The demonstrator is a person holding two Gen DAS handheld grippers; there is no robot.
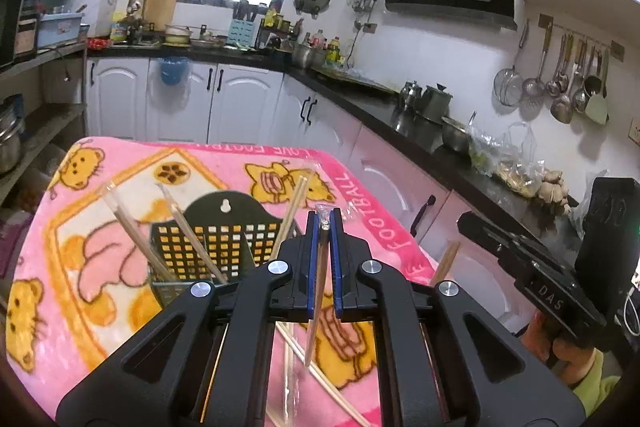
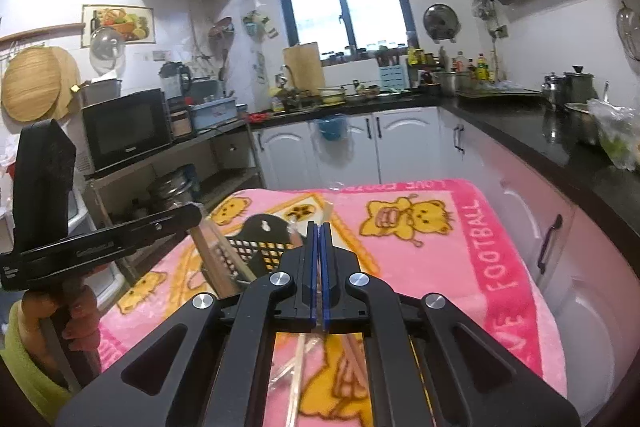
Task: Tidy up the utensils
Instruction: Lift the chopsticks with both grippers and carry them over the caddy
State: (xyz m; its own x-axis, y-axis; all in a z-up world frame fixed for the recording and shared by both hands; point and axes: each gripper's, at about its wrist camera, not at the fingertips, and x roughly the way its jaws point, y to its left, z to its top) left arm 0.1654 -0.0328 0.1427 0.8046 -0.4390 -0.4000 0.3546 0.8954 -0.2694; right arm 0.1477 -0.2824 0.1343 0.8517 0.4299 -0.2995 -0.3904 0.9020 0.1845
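Observation:
My left gripper (image 1: 325, 219) is shut on a pair of wooden chopsticks in a clear wrapper (image 1: 316, 299), which hangs down between the pads above the pink blanket (image 1: 360, 195). Just ahead stands a black perforated utensil holder (image 1: 224, 239) with several chopsticks (image 1: 136, 239) leaning in it. My right gripper (image 2: 319, 227) is shut on another wrapped chopstick pair (image 2: 298, 371) that dangles below it. The holder (image 2: 264, 247) sits ahead and left of it. In the left wrist view the right gripper (image 1: 464, 221) hovers at the right with a chopstick end (image 1: 446, 263) under it.
More loose chopsticks (image 1: 320, 375) lie on the blanket beneath the grippers. A black countertop (image 1: 420, 131) with pots and bags runs along the right, over white cabinets (image 1: 240, 107). A shelf with a microwave (image 2: 124, 127) stands at the left. A hand (image 2: 80, 315) holds the left gripper.

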